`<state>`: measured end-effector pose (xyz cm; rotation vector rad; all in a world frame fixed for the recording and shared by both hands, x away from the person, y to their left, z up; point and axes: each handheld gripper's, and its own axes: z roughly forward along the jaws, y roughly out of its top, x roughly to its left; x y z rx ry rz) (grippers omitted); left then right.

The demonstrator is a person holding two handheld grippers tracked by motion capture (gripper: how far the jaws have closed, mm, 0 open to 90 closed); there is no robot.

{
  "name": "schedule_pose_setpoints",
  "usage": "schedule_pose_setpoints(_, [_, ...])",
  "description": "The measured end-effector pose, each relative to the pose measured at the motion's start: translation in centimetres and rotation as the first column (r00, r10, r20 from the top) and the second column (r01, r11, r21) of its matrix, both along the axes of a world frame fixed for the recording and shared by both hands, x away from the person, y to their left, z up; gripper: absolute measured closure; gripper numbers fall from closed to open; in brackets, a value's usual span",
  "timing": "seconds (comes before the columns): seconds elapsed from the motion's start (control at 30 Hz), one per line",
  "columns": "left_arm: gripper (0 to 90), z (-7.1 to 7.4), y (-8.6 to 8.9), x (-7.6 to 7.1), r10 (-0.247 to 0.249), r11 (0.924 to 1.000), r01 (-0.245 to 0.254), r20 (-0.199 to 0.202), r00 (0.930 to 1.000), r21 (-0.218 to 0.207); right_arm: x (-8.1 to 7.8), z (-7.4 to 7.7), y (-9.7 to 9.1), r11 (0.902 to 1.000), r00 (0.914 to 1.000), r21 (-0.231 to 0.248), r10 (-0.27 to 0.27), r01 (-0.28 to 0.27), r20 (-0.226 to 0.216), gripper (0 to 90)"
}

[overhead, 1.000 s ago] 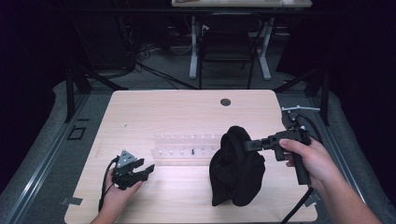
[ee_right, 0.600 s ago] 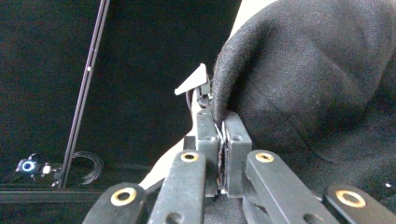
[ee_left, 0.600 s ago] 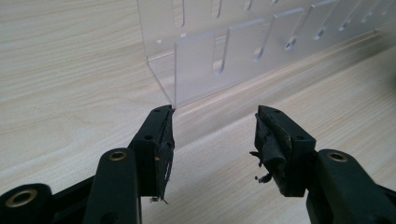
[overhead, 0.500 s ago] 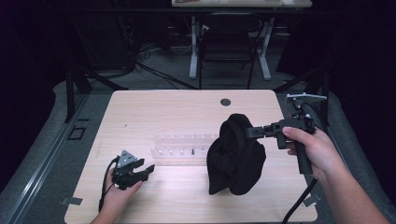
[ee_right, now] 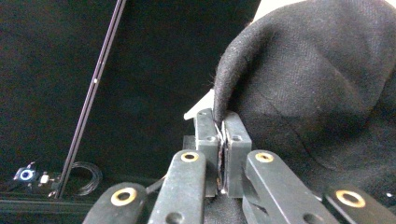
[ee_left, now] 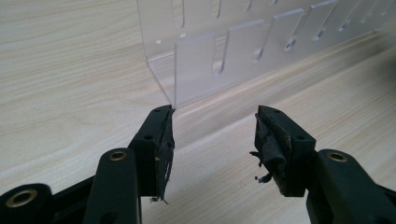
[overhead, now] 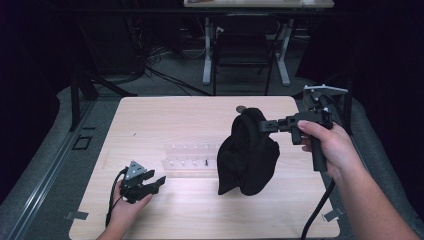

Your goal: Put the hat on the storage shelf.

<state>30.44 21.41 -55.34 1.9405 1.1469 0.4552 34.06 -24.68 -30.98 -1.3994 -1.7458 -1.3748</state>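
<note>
Fingers [ee_right: 219,140] pinching black cloth [overhead: 248,155] above pale wooden table [overhead: 165,120], dark room

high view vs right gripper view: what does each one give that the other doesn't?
High view alone: the whole wooden table, the clear plastic rack lying on it, the left tongs resting open near the table's front edge, and the black cloth hanging as a bundle with its bottom at the tabletop. Right gripper view alone: the pinch up close, jaws closed on a fold at the cloth's edge. Shared: the right tongs and the cloth they hold.
</note>
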Motion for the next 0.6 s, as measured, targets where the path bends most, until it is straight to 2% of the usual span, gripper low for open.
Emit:
schedule_pose_setpoints(0.47, [47.5,0.1,0.0,0.0,-0.009,1.0,0.009,0.004,1.0,-0.001,2.9,0.7,2.1,0.9997,0.9993,-0.015,-0.018,0.019,0.032,87.9])
schedule_pose_setpoints(0.6, [47.5,0.0,-0.1,0.0,-0.01,0.9999,0.01,0.004,0.9999,-0.007,3.9,0.5,2.7,0.9994,0.9988,0.001,-0.033,0.033,0.037,87.9])
